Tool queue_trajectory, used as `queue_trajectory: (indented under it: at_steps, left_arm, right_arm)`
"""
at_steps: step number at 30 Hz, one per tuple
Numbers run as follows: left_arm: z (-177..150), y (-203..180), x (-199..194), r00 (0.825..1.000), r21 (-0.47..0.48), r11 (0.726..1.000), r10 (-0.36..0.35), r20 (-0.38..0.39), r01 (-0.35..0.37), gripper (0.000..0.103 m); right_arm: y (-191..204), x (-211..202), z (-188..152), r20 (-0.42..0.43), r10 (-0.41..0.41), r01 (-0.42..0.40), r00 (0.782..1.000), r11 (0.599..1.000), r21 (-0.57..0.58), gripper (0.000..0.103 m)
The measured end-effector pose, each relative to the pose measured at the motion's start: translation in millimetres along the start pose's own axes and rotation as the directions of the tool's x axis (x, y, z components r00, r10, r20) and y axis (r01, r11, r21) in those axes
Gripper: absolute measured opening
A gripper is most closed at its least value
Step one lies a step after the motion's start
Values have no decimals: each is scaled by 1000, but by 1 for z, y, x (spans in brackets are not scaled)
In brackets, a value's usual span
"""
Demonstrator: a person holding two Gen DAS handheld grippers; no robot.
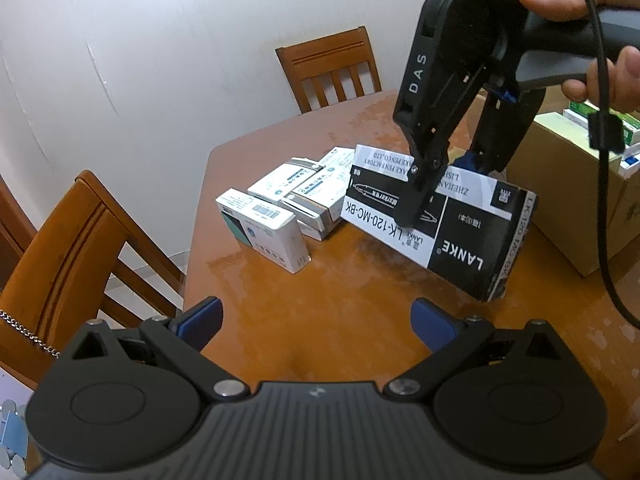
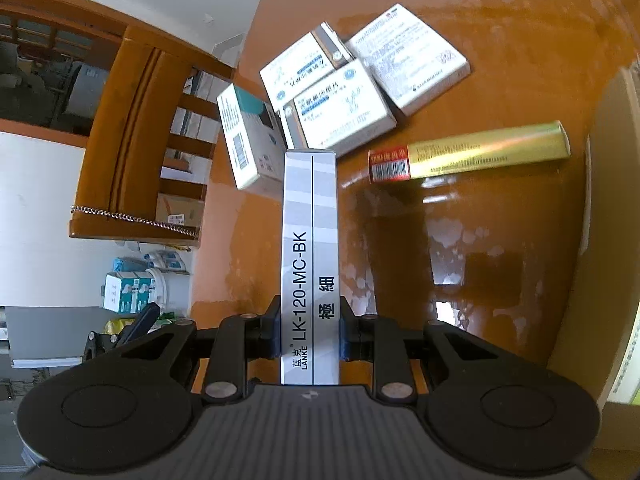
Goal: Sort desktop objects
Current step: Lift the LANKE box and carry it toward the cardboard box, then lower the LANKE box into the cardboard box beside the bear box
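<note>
Your left gripper (image 1: 316, 322) hangs wide open over the near table (image 1: 340, 280). Far right, your right gripper (image 1: 448, 196) clamps the black LANKE marker box (image 1: 460, 236). Left of it lies a cluster of white boxes (image 1: 288, 200).

Bare table (image 1: 320, 280) before left gripper (image 1: 316, 322); white boxes (image 1: 288, 200) crowd far-left.

Left wrist view: set low behind the left gripper (image 1: 318, 322), facing across the wooden table (image 1: 280, 280) toward a chair (image 1: 330, 70) and wall. Right wrist view: close above the table (image 2: 500, 240), looking steeply down along the marker box (image 2: 310, 264). Both views share this box (image 1: 436, 224) and the white boxes (image 1: 288, 204) (image 2: 332, 88).
</note>
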State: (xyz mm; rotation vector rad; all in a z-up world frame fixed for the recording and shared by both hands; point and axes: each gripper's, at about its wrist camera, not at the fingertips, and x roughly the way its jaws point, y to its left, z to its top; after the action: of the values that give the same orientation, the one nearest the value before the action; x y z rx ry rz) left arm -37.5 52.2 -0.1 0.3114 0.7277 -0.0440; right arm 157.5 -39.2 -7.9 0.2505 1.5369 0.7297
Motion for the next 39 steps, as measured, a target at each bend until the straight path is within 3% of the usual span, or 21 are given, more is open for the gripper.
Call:
queue_trajectory:
  at_steps: [7,13,20,30,39]
  left_arm:
    - [4,-6,-6,1000,1,1000,11,-1,-11,100]
    - [18,-13,-14,1000,3,1000,10,17,-10,100]
    - [46,-27,-25,997,32,999,-11,74,9,100]
    - [76,-70,-32,989,105,992,-88,115,76,100]
    - [87,-103,-32,986,158,981,-131,102,114,100]
  right_arm:
    - [-4,-6,-12,-5,40,-40,999,999,-1,29]
    - [-9,-34,-15,40,92,-92,995,996,0,29]
    - [-30,-90,-18,146,126,-128,981,992,4,29]
    - [-95,-187,-36,339,107,-137,935,988,64,29]
    - [-159,-171,-37,308,90,-149,947,973,174,29]
